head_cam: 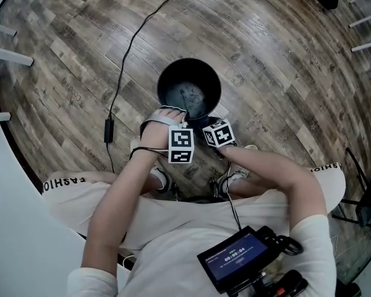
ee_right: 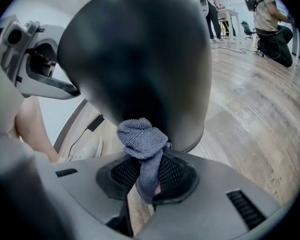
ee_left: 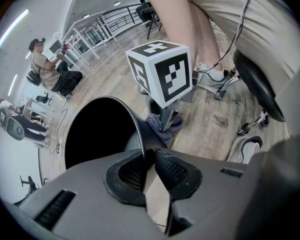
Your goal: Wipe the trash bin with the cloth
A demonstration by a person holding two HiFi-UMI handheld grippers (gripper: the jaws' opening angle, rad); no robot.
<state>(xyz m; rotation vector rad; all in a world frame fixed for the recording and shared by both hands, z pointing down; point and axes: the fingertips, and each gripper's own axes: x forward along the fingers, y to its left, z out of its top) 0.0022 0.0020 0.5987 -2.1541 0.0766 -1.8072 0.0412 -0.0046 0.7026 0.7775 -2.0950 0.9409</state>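
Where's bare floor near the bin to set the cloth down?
Bare floor lies beyond the trash bin and to its right. On its left, a narrower strip runs up to the cable. The near side is crowded: left tool on the rim, right tool with the cloth, shoes.

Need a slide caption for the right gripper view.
Right gripper, shut on a bunched gray cloth, holds it against the lower outer wall of the black trash bin.

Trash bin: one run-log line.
left gripper: shut on trash bin rim | right gripper: shut on cloth | cloth: against bin's outer wall
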